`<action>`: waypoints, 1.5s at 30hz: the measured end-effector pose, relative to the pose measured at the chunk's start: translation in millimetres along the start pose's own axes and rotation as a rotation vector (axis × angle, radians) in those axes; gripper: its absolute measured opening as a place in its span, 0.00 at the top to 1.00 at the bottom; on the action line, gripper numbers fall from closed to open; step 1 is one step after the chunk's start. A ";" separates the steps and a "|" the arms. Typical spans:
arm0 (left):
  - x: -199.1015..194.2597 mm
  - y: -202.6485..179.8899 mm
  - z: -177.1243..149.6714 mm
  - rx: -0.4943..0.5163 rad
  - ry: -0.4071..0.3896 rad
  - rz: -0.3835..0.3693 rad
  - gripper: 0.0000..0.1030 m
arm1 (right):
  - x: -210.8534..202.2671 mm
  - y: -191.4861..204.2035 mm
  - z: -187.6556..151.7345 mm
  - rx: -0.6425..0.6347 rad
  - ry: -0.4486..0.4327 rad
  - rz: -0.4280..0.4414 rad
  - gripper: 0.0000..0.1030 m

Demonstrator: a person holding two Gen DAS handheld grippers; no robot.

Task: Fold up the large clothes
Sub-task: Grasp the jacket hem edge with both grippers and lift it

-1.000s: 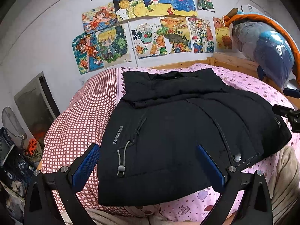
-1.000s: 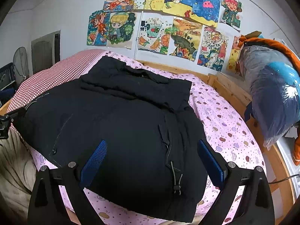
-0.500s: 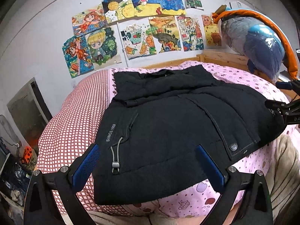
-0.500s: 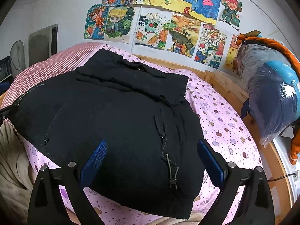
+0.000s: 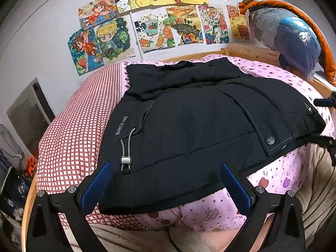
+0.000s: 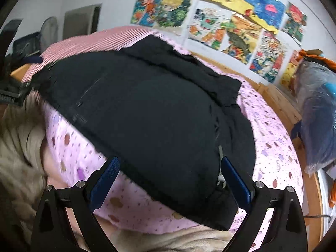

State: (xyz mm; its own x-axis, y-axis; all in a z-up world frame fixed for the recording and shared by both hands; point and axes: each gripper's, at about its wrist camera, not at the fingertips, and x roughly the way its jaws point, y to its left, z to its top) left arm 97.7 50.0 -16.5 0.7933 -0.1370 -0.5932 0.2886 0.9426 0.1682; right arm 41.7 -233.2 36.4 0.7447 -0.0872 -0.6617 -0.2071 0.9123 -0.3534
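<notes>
A black padded jacket (image 5: pixel 189 126) lies spread flat on the bed, collar toward the wall, hem toward me. It also fills the right wrist view (image 6: pixel 151 113). My left gripper (image 5: pixel 166 180) is open and empty, hovering over the jacket's near left hem corner beside a grey drawcord toggle (image 5: pixel 125 160). My right gripper (image 6: pixel 170 178) is open and empty over the jacket's near right hem corner. The right wrist view is motion-blurred. Each gripper shows at the edge of the other's view.
The bed has a pink dotted sheet (image 5: pixel 283 172) and a red checked cover (image 5: pixel 77 130). A beige blanket (image 6: pixel 16 147) hangs at the near edge. A wooden bed frame (image 6: pixel 281 105) and a plastic-wrapped blue and orange bundle (image 5: pixel 294 37) stand right. Drawings cover the wall (image 5: pixel 151 16).
Both grippers have drawn back and dropped toward the jacket's near hem. The right gripper is moving fast, tilting left, so its view is blurred. The jacket has not moved.
</notes>
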 end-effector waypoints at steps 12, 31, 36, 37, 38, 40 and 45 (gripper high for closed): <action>6.6 0.5 -6.4 -0.017 0.015 -0.010 0.00 | 21.1 9.5 -17.5 0.029 0.110 -0.005 0.08; -3.7 -21.3 -14.1 0.223 -0.077 -0.093 0.00 | 4.2 20.8 -24.0 -0.058 -0.014 -0.106 0.08; 9.0 -38.2 -24.5 0.332 -0.040 -0.018 0.00 | 8.7 23.0 -30.0 -0.096 0.002 -0.150 0.08; 12.8 -39.5 -25.4 0.329 -0.032 0.001 0.00 | 10.4 22.4 -31.8 -0.091 0.009 -0.158 0.08; 17.5 -40.1 -26.0 0.321 -0.021 0.020 0.00 | 12.0 21.7 -33.5 -0.084 0.014 -0.170 0.08; 25.4 -40.4 -25.7 0.300 -0.004 0.058 0.00 | 13.8 21.3 -36.2 -0.075 0.015 -0.212 0.08; 29.5 -44.9 -24.7 0.287 -0.022 0.120 0.00 | 16.0 14.4 -39.1 -0.041 -0.015 -0.311 0.08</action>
State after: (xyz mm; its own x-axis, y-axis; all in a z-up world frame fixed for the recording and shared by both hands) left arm 94.9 11.2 -61.1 0.8413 -0.0393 -0.5391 0.3293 0.8282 0.4535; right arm 25.8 -237.1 -5.1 0.7854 -0.3537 -0.5080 0.0068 0.8256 -0.5642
